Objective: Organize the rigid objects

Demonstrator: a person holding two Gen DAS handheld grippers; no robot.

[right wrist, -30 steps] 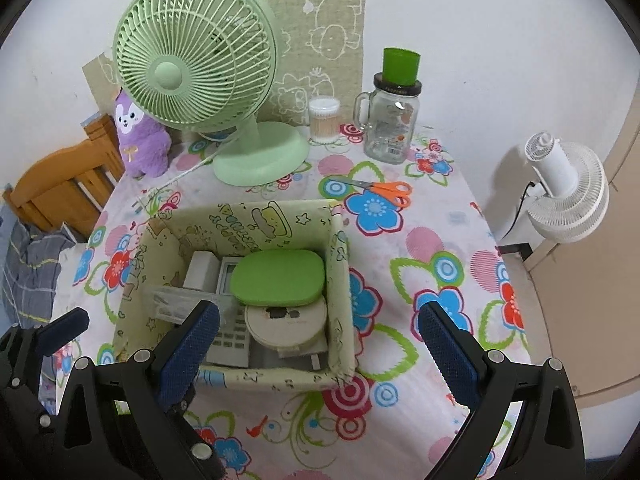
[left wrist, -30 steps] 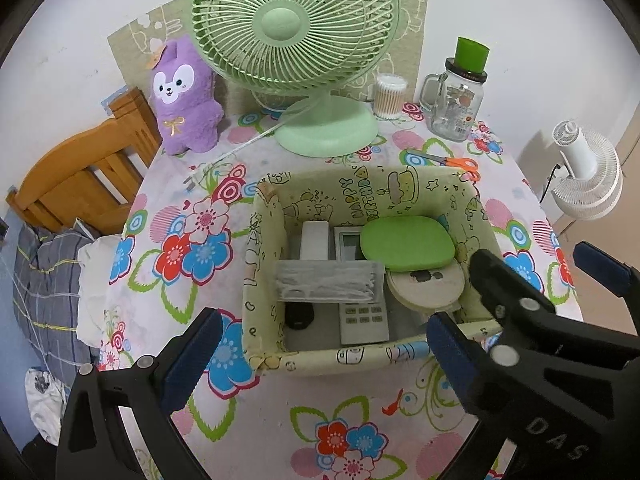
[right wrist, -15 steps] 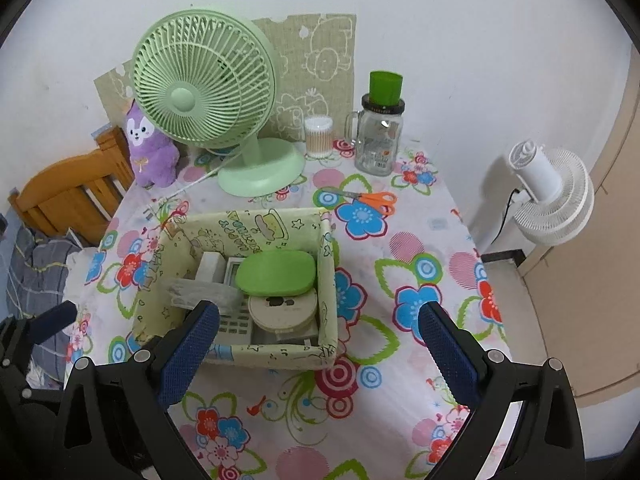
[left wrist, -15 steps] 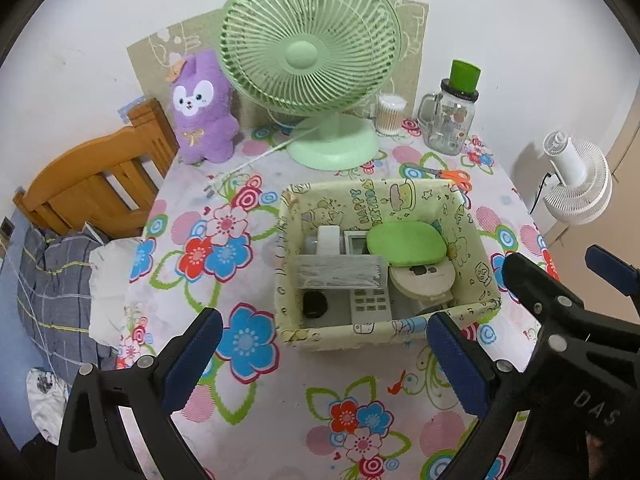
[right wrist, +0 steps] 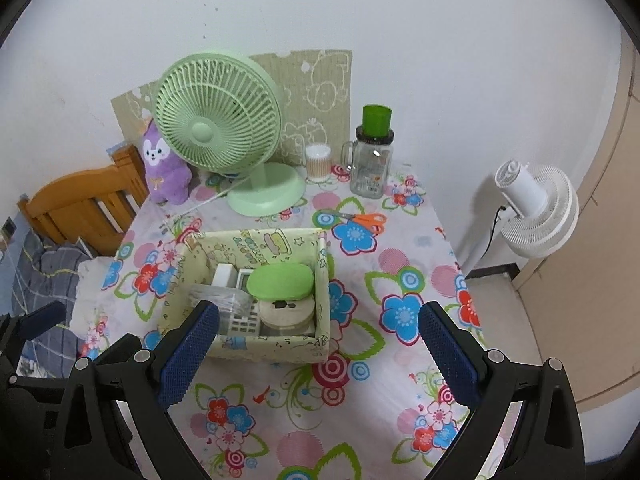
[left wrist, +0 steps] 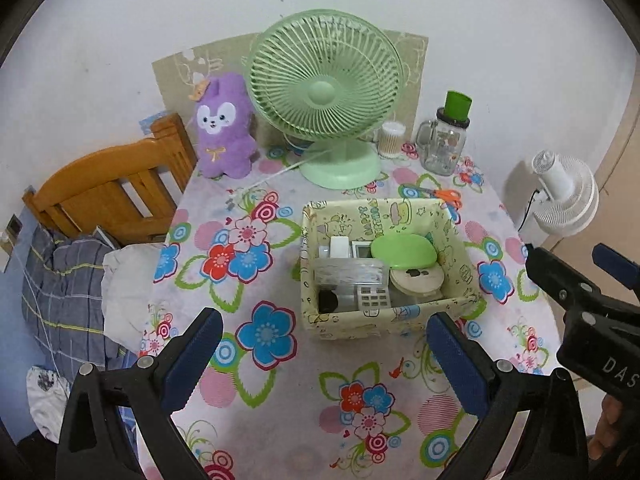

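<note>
Both grippers are empty right now, fingers spread wide apart. The left gripper (left wrist: 320, 356) hangs over bare flowery tablecloth (left wrist: 280, 400), and the right gripper (right wrist: 318, 356) does the same from its side, nothing between the pads on either one.

The stuff being sorted already sits in the fabric box (left wrist: 384, 320), just ahead of both sets of fingertips. Inside: a green oval case (left wrist: 403, 251) resting on top of a round cream tin (left wrist: 417, 281) on the right side, a clear plastic box (left wrist: 347, 273) lying across a white remote (left wrist: 373, 298) on the left, plus a small black thing (left wrist: 328, 300) in the near left corner — can't tell what that one is.

Handling guesses: all of it looks light and stiff, hard plastic mostly. The green case is smooth and domed, so I'd pinch it across the short width at the edges rather than on the crown, or it'll probably squirt out. The clear box looks thin-walled, so an easy squeeze across its narrow side. The fabric box itself is soft-sided — its walls would likely fold if you grabbed one wall alone.

Only loose rigid thing I'd bother with: the orange scissors (right wrist: 360, 218) beyond the box, well past the fingertips. They're flat on the cloth, so go for the handles.
</note>
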